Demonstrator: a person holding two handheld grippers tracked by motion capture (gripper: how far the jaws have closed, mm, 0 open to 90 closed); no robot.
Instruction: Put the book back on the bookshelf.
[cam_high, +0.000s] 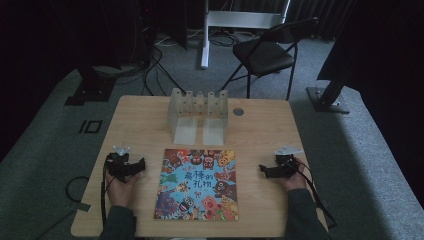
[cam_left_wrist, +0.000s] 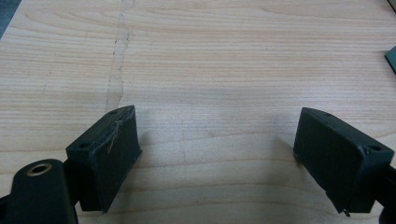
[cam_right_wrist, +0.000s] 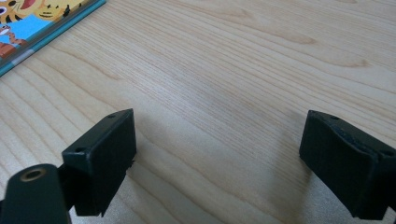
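Looking at a picture book (cam_high: 197, 185) lying flat and closed between the two grippers, cover up, and neither one is touching it. The left gripper (cam_high: 141, 165) is sitting just off the book's left edge, the right gripper (cam_high: 261, 170) a bit further off its right edge, both pointing inward at it. Both are standing wide apart with nothing but bare wood between the jaws in the left gripper view (cam_left_wrist: 215, 154) and the right gripper view (cam_right_wrist: 215, 158).

I'm guessing it's a thin, light hardcover or stiff paperback, glossy so probably a bit slippery, and it's going to flop if grabbed by one corner. Lying flush on the table (cam_high: 260, 125), there's no gap to get a jaw under, so I'd be sliding it toward the table's near edge or tipping up a side edge, then pinching near the spine.

Ahead of both grippers, a clear plastic rack (cam_high: 198, 112) with upright dividers is standing at the far side of the table, likely where the book is heading.

Table is smooth pale wood. The room is dim, with grey carpet, a folding chair (cam_high: 267, 50) and cables beyond.
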